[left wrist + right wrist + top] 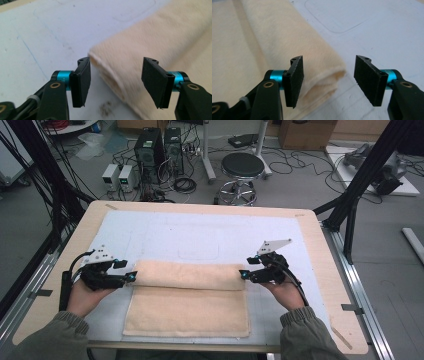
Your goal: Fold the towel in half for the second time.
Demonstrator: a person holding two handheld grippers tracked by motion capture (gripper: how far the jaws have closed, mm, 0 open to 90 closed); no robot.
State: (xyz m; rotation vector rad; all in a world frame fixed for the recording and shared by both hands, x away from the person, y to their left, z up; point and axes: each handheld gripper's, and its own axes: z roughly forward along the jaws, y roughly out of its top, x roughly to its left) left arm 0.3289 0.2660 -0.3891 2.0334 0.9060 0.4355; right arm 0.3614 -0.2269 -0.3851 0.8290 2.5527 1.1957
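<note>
- High view: my left gripper (pixel 131 277) sits at the left end of the rolled part of the cream towel (pixel 187 302), and my right gripper (pixel 244 274) sits at the right end. I hold them level and facing each other so both ends of the roll (pixel 187 275) get the same handling and it stays straight. The rest of the towel lies flat toward me on the white mat (pixel 150 232), which covers most of the wooden table (pixel 322 260). This view gives the whole layout: how far the roll runs across, and how much flat cloth is left.
- Left gripper view: my jaws stand apart, pads clear of the cloth. The roll's end (pixel 105 67) lies between and just beyond them, nothing pinched. Here I can see the layered edge of the roll, which the high view is too far off to show.
- Right gripper view: same state, jaws parted, gripping nothing. The roll's other end (pixel 329 77) lies mostly by the left pad (pixel 295 80), with bare mat behind the other. I judge the next step is another roll toward me.
</note>
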